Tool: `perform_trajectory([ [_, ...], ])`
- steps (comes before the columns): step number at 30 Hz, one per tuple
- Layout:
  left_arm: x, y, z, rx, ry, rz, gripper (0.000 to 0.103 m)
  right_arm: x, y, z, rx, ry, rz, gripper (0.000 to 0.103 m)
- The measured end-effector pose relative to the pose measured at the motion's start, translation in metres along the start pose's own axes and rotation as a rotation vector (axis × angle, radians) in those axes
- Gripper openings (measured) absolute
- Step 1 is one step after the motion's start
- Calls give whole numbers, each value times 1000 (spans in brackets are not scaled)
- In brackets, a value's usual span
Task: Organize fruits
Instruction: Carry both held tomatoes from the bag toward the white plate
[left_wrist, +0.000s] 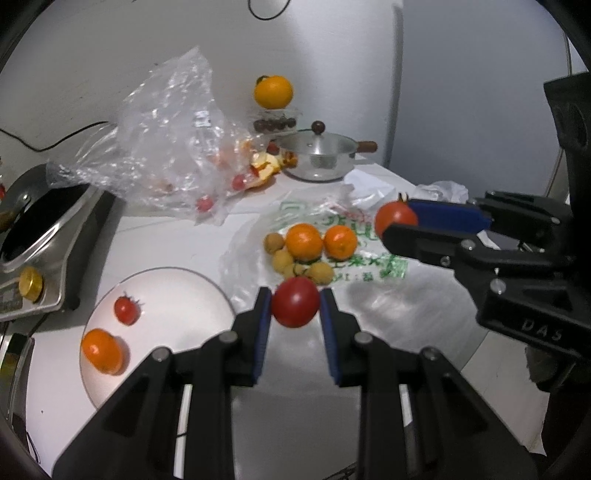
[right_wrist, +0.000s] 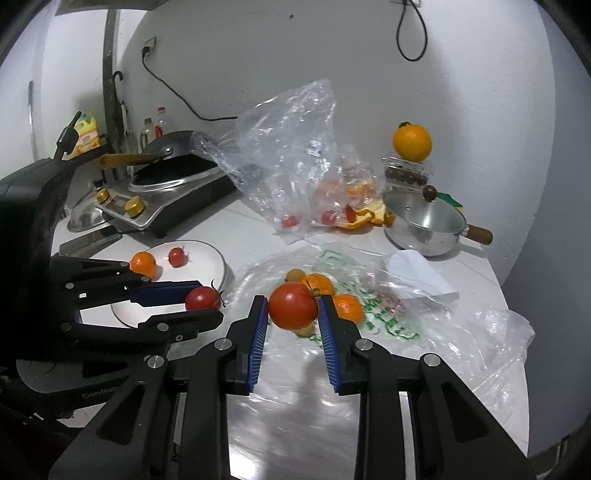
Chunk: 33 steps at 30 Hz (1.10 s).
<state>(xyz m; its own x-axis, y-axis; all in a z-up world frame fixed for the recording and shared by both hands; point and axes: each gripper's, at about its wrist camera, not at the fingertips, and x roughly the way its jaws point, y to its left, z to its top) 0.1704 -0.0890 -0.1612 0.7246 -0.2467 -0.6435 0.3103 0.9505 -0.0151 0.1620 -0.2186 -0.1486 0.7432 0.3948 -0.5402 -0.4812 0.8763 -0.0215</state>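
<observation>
Tomatoes, round and glossy: left gripper (left_wrist: 295, 306) pinches one (left_wrist: 295, 302), right gripper (right_wrist: 292, 308) another (right_wrist: 292, 305).

White counter (left_wrist: 177, 236); plate (left_wrist: 177, 288), saucepan (left_wrist: 317, 155), bags (left_wrist: 166, 129)

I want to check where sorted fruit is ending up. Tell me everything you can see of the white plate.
The white plate is round, shallow and glossy, apparently ceramic, with a thin dark rim line visible in the right wrist view. It lies flat on the white counter, in front of the steel cooker and beside the printed plastic bag. On it rest one small tomato with its green stem and one orange, apart from each other near its left side. Most of it is bare.
</observation>
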Motion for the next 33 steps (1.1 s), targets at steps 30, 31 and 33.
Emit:
perform_trajectory([
  [30, -32, 89, -56, -118, 1, 57, 27, 33, 101, 15, -118, 60, 71, 30],
  [31, -32, 92, -58, -121, 2, 60, 27, 35, 103, 15, -121, 63, 74, 30],
  [33, -33, 96, -61, -128, 3, 66, 27, 38, 109, 14, -127, 69, 80, 30],
])
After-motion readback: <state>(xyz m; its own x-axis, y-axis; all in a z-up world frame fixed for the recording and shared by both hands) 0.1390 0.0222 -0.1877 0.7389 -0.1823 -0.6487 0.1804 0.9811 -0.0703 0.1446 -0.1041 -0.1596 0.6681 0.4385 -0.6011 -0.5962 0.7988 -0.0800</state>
